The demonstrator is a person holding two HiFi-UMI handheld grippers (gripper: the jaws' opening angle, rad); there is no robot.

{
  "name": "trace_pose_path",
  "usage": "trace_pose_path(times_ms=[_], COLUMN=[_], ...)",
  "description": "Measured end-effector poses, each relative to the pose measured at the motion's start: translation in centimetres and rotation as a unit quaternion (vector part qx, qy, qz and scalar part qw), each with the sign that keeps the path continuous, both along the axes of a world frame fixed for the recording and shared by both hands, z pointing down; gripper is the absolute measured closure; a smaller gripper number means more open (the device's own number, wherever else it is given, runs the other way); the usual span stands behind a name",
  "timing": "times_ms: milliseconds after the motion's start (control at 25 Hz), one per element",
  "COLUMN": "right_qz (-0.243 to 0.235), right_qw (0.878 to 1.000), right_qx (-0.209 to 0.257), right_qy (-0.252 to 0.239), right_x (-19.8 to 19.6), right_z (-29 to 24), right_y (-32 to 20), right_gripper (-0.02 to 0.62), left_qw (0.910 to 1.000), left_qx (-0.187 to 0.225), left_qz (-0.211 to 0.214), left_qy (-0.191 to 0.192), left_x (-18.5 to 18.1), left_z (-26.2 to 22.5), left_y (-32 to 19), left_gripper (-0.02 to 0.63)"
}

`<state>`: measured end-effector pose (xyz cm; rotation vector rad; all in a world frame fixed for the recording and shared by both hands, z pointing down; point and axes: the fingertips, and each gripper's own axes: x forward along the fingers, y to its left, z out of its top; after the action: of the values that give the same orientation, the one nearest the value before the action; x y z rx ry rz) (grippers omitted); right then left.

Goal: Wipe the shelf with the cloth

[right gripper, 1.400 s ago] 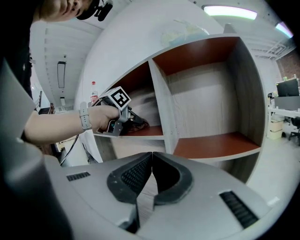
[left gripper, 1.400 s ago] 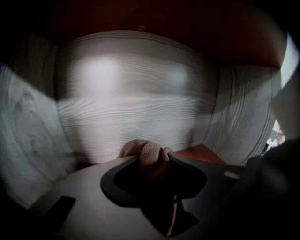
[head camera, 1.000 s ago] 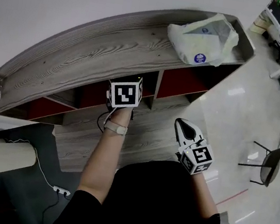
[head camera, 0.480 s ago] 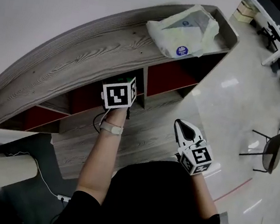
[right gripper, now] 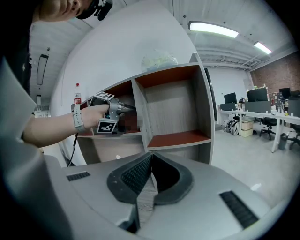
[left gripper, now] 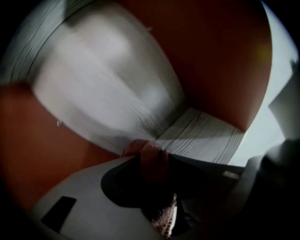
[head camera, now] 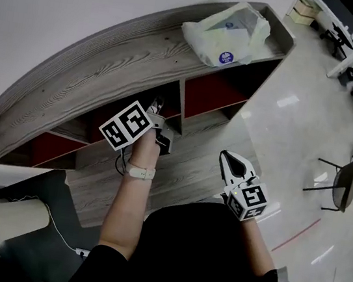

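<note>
Left hand-held gripper (head camera: 157, 109) pinches the small reddish cloth (left gripper: 150, 161) inside a middle hole of the grey wooden shelf (head camera: 108, 68), its board just ahead, while the right hand-held gripper (head camera: 227, 159) hangs closed, empty and farther back.

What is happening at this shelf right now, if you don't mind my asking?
A person is working at a low wooden shelf with a handheld gripper in each hand. The left gripper reaches into a middle compartment, its jaws closed on a reddish cloth; the motion blur hides whether the cloth touches the wood. The right gripper hangs back over the floor, jaws together with nothing between them. A plastic bag lies on the shelf's top.
</note>
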<state>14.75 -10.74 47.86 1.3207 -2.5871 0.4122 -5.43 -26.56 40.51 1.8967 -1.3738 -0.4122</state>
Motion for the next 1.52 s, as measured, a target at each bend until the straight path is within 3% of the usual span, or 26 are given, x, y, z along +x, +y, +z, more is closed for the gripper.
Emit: trace_pose_path(times_ms=[120,240,480,760,1040,1280,1520], right_qz=[0.008,0.012,0.009,-0.002,-0.002,0.005,0.008], right_qw=[1.0,1.0,1.0,1.0,1.0,1.0,1.0], right_qx=[0.0,-0.001,0.0,-0.001,-0.003,-0.008,-0.01], right_qy=[0.001,0.002,0.006,0.008,0.007,0.002,0.001], right_x=[0.5,0.8,0.7,0.3,0.4,1.5,1.9], right_z=[0.0,0.0,0.0,-0.1,-0.2,0.5,0.6], right_y=[0.5,1.1,2.0,2.4,2.4,2.6,2.6], right_gripper=[0.597,0.597,0.597,0.597,0.597,0.597,0.597], left_qw=[0.9977,0.9935,0.9812,0.9593,0.9463,0.924,0.9155], left_qx=[0.005,0.04,0.142,0.235,0.236,0.244,0.239], left_qz=[0.009,0.019,0.028,0.03,0.004,-0.032,-0.03], left_qy=[0.068,0.105,0.127,0.154,0.221,0.293,0.322], left_x=[0.6,1.0,2.0,2.8,1.7,0.6,0.2], left_z=[0.0,-1.1,-6.5,-11.3,-11.1,-10.6,-10.1], left_y=[0.4,1.1,3.1,5.7,3.7,1.1,0.7], left_gripper=[0.46,0.462,0.463,0.485,0.485,0.485,0.485])
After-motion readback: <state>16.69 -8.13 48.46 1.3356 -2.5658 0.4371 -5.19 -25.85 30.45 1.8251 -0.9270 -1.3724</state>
